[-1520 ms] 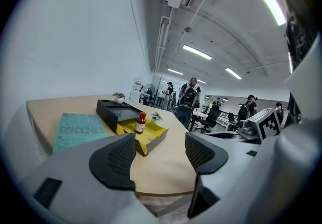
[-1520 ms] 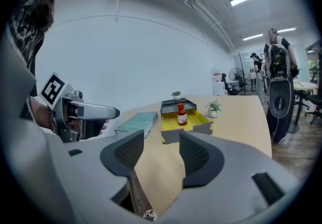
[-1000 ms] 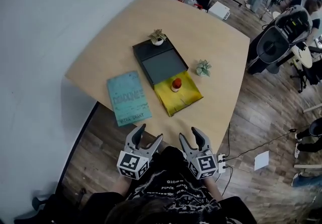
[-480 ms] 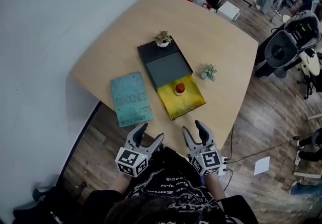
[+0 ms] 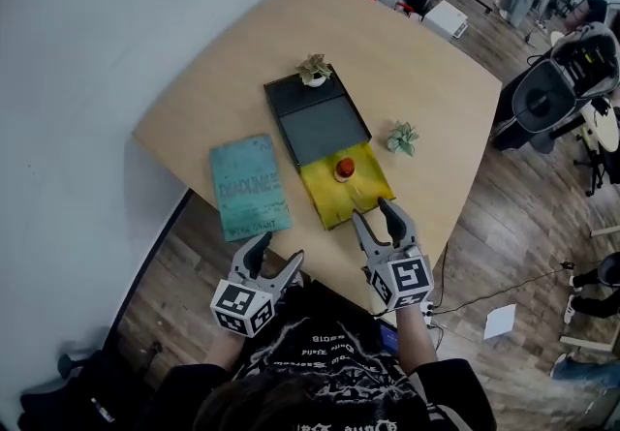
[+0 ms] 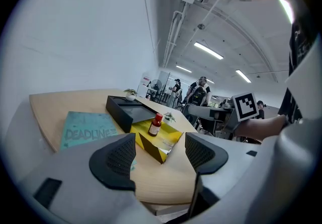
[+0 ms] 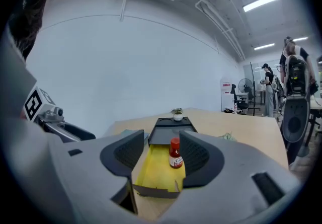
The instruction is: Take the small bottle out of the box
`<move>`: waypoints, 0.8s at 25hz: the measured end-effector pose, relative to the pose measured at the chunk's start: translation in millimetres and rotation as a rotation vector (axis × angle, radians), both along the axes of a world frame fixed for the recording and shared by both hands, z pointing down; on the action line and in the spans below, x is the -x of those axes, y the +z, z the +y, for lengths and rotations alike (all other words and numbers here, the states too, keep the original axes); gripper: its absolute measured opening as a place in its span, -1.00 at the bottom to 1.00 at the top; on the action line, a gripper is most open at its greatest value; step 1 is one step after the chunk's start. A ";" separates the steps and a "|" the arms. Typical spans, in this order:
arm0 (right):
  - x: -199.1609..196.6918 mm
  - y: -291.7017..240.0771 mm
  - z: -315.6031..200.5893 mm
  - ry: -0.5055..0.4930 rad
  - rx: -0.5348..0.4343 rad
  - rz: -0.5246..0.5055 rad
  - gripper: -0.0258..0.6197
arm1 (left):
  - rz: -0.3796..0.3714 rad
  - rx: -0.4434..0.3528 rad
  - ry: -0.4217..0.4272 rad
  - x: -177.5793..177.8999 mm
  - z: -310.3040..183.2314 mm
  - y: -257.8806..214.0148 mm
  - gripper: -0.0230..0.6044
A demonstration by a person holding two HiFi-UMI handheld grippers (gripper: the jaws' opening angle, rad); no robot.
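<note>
A small bottle (image 5: 344,169) with a red cap stands upright in the open yellow box (image 5: 332,199) on the wooden table (image 5: 417,80). Seen along the right gripper's jaws, the bottle (image 7: 175,153) and the yellow box (image 7: 157,170) lie straight ahead. The left gripper view shows the bottle (image 6: 155,125) and box (image 6: 160,142) ahead, a little right. My right gripper (image 5: 376,221) is open, its tips over the table's near edge just short of the box. My left gripper (image 5: 270,260) is open, off the table, below the teal book.
A black tray-like lid (image 5: 314,119) adjoins the box's far side. A teal book (image 5: 248,187) lies left of the box. Two small potted plants (image 5: 312,70) (image 5: 402,138) sit behind the lid and right of the box. Office chairs (image 5: 552,80) stand at the right.
The right gripper has moved forward and up to the table's near edge by the box. The left gripper has dropped slightly back and left. The view has shifted a little.
</note>
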State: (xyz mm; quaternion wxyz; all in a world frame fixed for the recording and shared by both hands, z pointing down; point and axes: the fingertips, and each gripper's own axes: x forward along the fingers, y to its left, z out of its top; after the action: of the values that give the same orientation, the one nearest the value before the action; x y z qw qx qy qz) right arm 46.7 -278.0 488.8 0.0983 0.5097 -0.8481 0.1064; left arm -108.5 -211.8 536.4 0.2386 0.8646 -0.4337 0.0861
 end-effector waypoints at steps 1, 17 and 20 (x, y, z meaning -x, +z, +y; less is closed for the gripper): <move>0.2 -3.1 -5.5 0.000 -0.003 -0.015 -0.20 | 0.001 0.001 -0.008 1.5 -0.6 0.1 0.08; 23.3 17.6 -78.5 -0.104 0.044 0.083 -0.20 | -0.015 -0.001 -0.049 9.0 -3.6 -1.6 0.07; 26.3 39.8 -88.7 -0.108 0.090 0.094 -0.20 | -0.035 -0.002 -0.056 12.0 -2.4 -0.1 0.07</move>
State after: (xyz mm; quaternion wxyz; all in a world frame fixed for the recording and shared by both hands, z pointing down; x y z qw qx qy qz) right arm 20.4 -366.7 528.6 0.1665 0.4628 -0.8630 0.1151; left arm -120.5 -214.2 536.4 0.2324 0.8507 -0.4620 0.0938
